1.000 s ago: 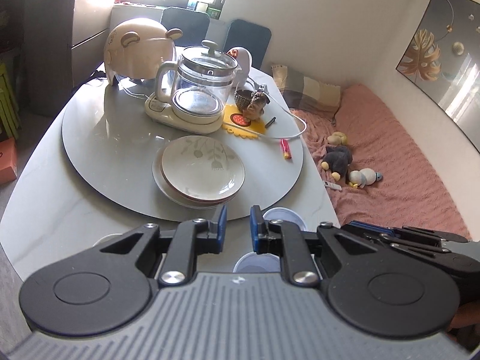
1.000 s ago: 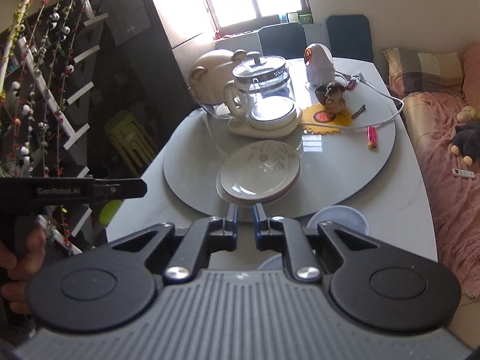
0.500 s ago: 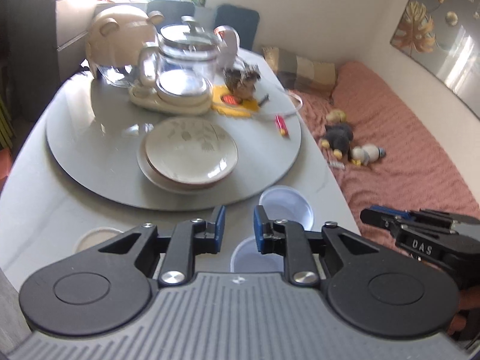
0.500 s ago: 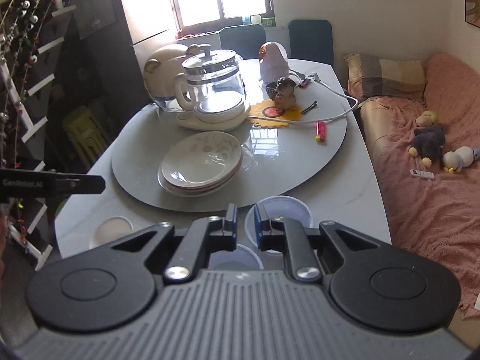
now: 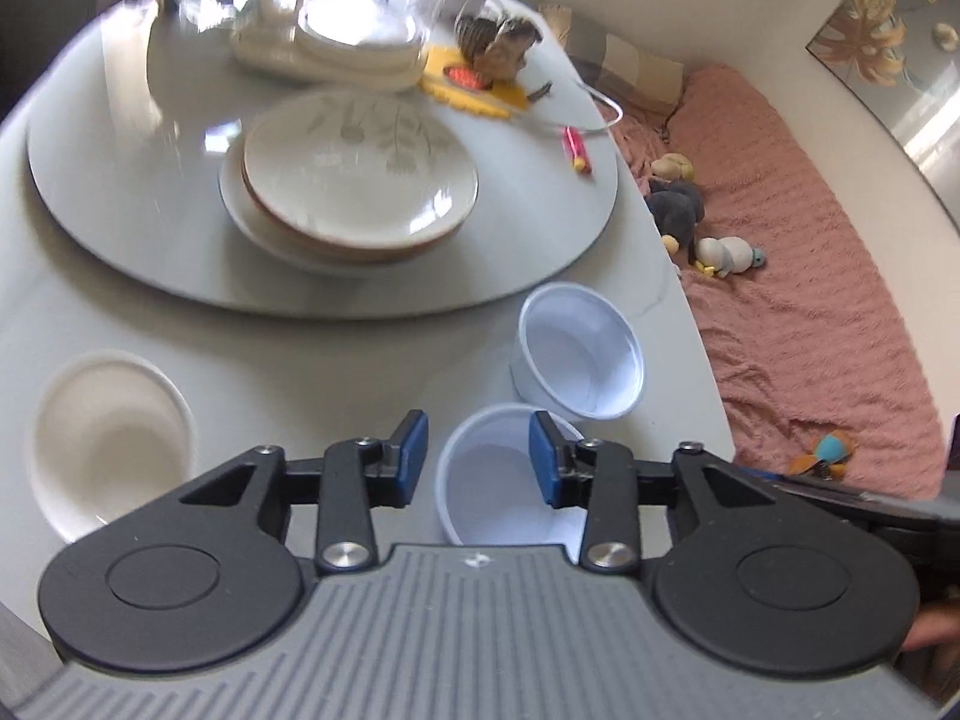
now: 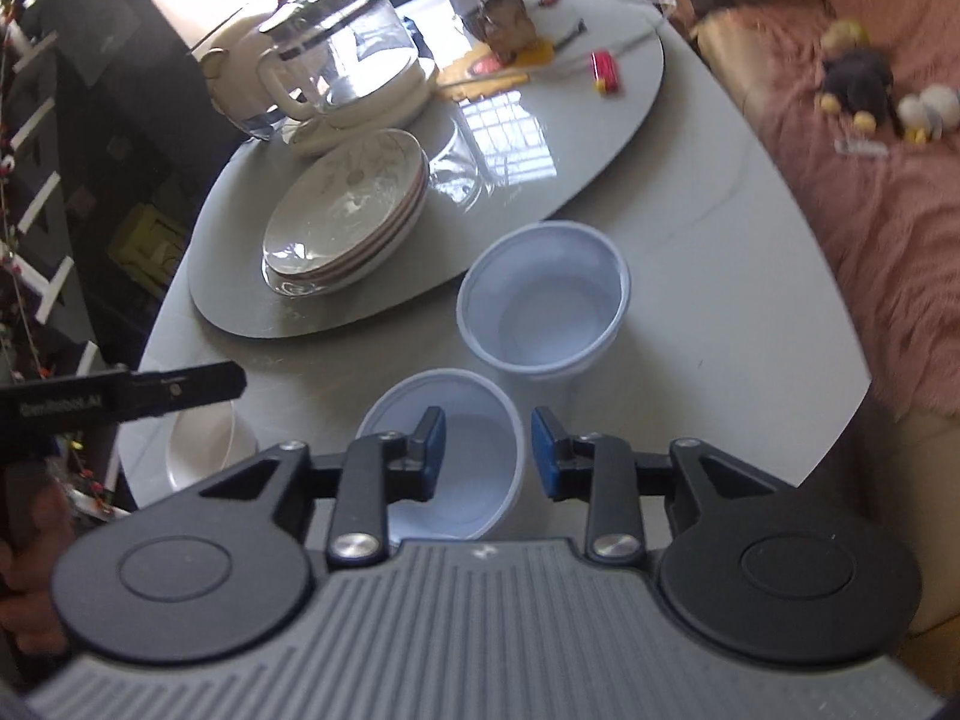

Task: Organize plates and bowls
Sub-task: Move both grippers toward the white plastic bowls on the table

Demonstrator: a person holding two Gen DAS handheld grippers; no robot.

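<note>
- Two white plastic bowls stand upright on the pale table (image 5: pixel 336 360), mouths up, near its front edge: the near bowl (image 5: pixel 498 480) and the far bowl (image 5: pixel 579 354), just beside each other, rims almost meeting in the left wrist view.
- Both are round, thin-walled and empty, tapering toward the base.
- A third, cream bowl (image 5: pixel 105 438) sits upright well to the left, also near the table edge.
- A stack of plates (image 5: pixel 354 180) lies flat on the grey turntable (image 5: pixel 120 228); the top plate bears a faint leaf print, and brown rims show beneath it.
- The left gripper (image 5: pixel 478 458) hangs above the near bowl, its jaws apart after just opening; the bowl's rim shows between them, with no pad pressing on it.
- The right gripper (image 6: pixel 487 453) is tilted down over the same bowl's right rim, jaws likewise just opened and apart, gripping nothing.
- A glass kettle (image 6: pixel 342 69) stands behind the plates.
</note>
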